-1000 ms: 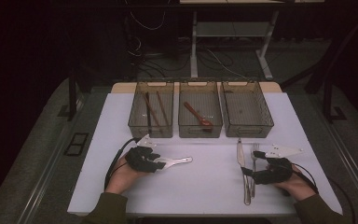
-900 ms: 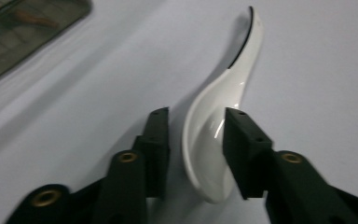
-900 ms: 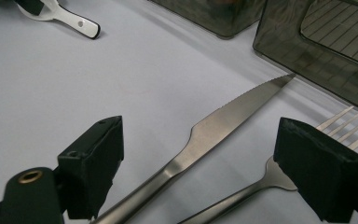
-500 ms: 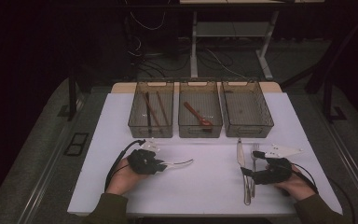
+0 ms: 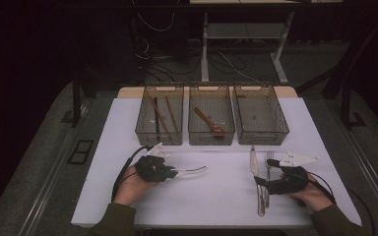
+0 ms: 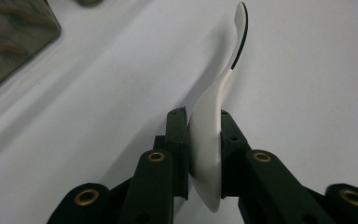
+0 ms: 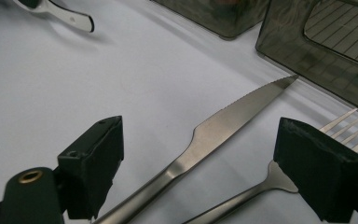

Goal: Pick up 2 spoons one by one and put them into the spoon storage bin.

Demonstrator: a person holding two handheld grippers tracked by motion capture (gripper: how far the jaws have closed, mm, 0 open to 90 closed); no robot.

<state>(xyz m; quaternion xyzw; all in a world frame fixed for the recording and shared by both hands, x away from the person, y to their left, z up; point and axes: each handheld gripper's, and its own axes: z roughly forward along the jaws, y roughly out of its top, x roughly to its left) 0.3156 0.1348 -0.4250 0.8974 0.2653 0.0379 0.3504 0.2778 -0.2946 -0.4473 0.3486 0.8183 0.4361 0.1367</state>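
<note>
My left gripper [image 5: 173,172] is shut on the bowl of a white spoon [image 5: 193,171]. The spoon [image 6: 210,140] stands on edge between the jaws, its handle pointing away over the white table. My right gripper [image 5: 265,173] is open at the right, low over a steel knife [image 5: 256,183] and a fork [image 5: 268,162]. The knife [image 7: 214,133] lies between its spread jaws, and the fork [image 7: 279,179] lies beside the right jaw. My right gripper [image 7: 205,140] holds nothing.
Three dark see-through bins stand in a row at the back. The left one [image 5: 142,129] holds chopsticks [image 5: 160,115], the middle one [image 5: 192,132] a brown spoon [image 5: 209,121], and the right one [image 5: 280,129] looks empty. The white table [image 5: 216,206] ends near my forearms.
The white spoon in my left gripper has turned more onto its edge. Both hands have barely shifted.
</note>
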